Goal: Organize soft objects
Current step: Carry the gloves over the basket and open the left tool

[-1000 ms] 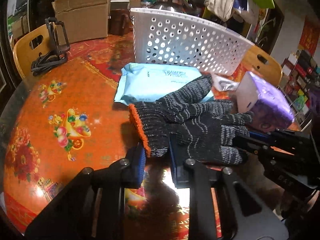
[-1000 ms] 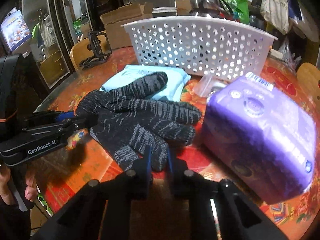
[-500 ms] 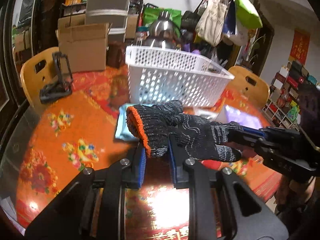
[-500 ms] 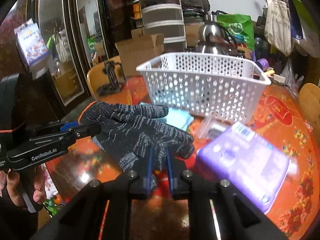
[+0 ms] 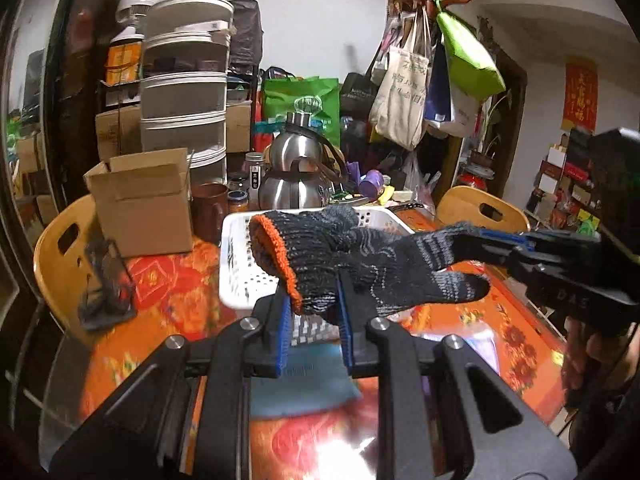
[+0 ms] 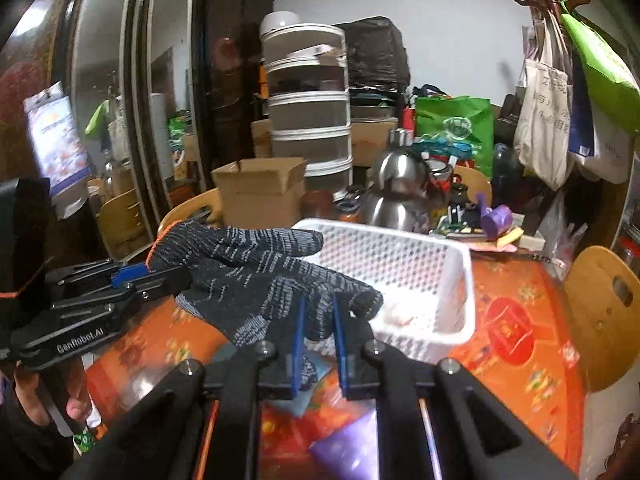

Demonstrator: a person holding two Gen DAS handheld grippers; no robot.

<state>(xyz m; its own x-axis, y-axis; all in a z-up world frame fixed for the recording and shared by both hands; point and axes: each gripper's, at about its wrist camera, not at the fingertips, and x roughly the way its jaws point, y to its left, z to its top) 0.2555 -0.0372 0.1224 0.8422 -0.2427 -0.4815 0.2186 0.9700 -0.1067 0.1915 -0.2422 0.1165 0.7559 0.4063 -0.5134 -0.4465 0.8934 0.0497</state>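
A dark knit glove (image 5: 360,260) with an orange cuff hangs in the air between both grippers, high above the table. My left gripper (image 5: 312,300) is shut on its cuff end. My right gripper (image 6: 316,320) is shut on its finger end; it also shows in the left wrist view (image 5: 496,244). The glove (image 6: 256,276) is in front of and slightly above the white perforated basket (image 6: 460,280), which stands on the orange table (image 5: 172,300). A light blue soft pack (image 5: 304,384) and a purple soft pack (image 6: 348,448) lie on the table below.
A cardboard box (image 5: 144,200), a brown jar (image 5: 210,208) and a steel kettle (image 5: 298,176) stand behind the basket. Wooden chairs (image 5: 60,248) flank the table. A black clamp-like object (image 5: 106,280) lies at the left. Bags hang on a coat rack (image 5: 420,80).
Both grippers lifted the glove off the table, well above the packs, and carried it toward the basket. The view now looks down into the basket's top.
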